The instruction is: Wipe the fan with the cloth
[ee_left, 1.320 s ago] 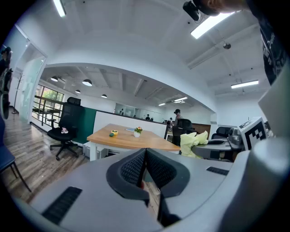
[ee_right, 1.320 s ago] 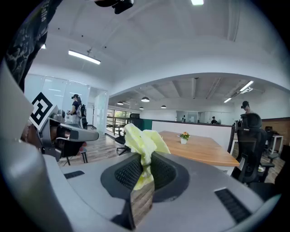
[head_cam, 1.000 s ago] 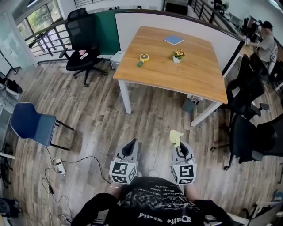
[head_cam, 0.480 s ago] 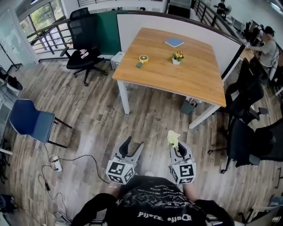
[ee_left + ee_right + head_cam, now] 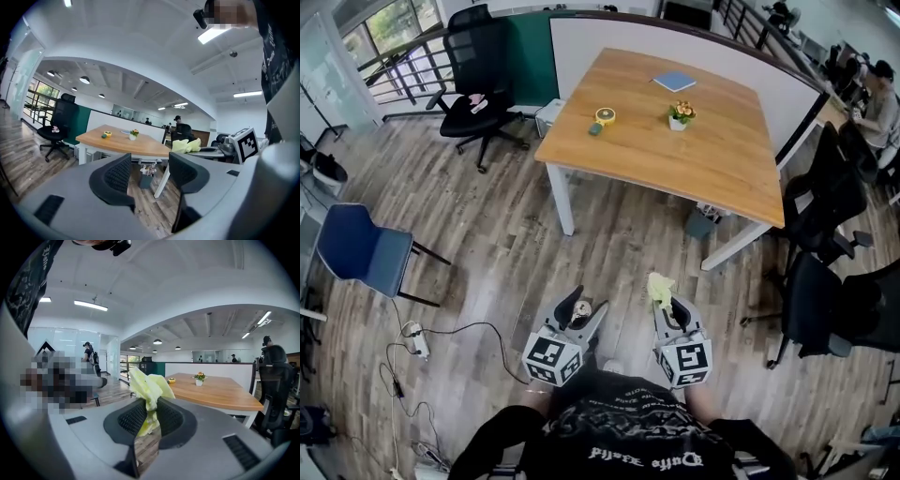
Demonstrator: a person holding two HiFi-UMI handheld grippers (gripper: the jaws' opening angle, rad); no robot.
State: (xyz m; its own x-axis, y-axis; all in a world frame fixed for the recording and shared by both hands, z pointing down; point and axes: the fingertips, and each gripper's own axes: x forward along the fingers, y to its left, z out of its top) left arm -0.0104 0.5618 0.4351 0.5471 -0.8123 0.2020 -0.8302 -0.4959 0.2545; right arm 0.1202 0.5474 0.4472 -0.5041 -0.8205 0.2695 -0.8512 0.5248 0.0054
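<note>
A small round yellow item [image 5: 604,116], probably the fan, stands on the wooden table [image 5: 712,159] far ahead of both grippers; it also shows as a small yellow item [image 5: 107,134] in the left gripper view and a yellow item [image 5: 172,379] in the right gripper view. My right gripper [image 5: 666,300] is shut on a pale yellow-green cloth [image 5: 659,287], which sticks up out of the jaws as a crumpled cloth [image 5: 149,387]. My left gripper [image 5: 584,308] is opening, with nothing between its fingers [image 5: 117,174]. Both are held low over the wood floor, close to my body.
A potted flower [image 5: 679,114] and a blue book [image 5: 674,82] sit on the table. A black office chair [image 5: 478,70] stands at the far left, a blue chair [image 5: 361,248] at the left, more black chairs [image 5: 825,281] at the right. Cables [image 5: 422,342] lie on the floor.
The left gripper's jaws have gone from shut to wide apart. Both grippers have shifted slightly forward. The cloth stays in the right gripper.
</note>
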